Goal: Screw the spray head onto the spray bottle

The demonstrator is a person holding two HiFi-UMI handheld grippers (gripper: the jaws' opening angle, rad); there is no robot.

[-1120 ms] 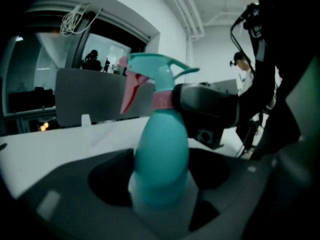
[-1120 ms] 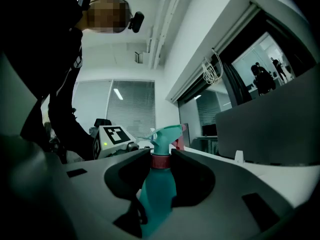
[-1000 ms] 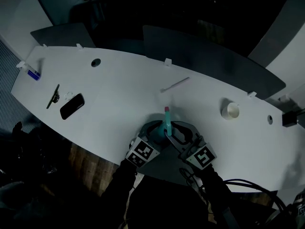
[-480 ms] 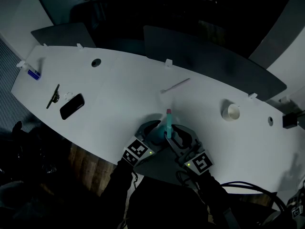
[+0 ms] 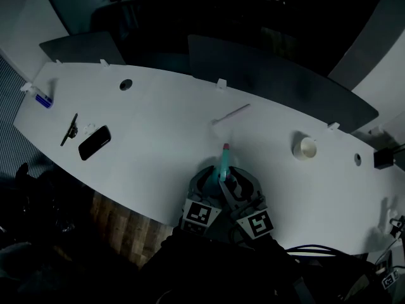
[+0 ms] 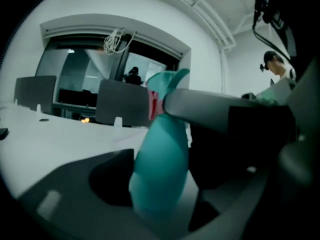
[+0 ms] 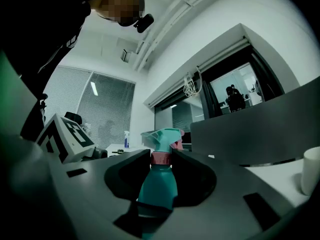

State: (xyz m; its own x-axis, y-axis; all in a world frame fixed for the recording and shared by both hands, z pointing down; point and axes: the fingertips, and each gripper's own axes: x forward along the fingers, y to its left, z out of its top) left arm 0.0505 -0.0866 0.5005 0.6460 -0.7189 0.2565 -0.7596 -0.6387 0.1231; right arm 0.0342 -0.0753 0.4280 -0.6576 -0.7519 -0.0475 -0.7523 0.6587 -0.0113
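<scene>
A teal spray bottle (image 5: 221,165) stands upright near the table's front edge, with a teal spray head (image 7: 162,135) on a pink collar (image 7: 161,157) on its neck. My left gripper (image 5: 212,178) is around the bottle's body (image 6: 160,166). Its jaws have just been closing, with the body between them and the pads against it. My right gripper (image 7: 161,159) is shut on the pink collar from both sides, and one of its jaws crosses the left gripper view at the neck. The bottle's base is hidden behind the jaws.
On the white table (image 5: 158,125) lie a black phone (image 5: 95,142) and a dark tool (image 5: 69,129) at the left. A thin white stick (image 5: 231,114) lies behind the bottle and a white roll (image 5: 306,147) at the right. Grey dividers (image 5: 272,75) line the far edge.
The left gripper's marker cube has swung from the left to right under the bottle, close beside the right gripper's cube. The bottle stays in about the same spot.
</scene>
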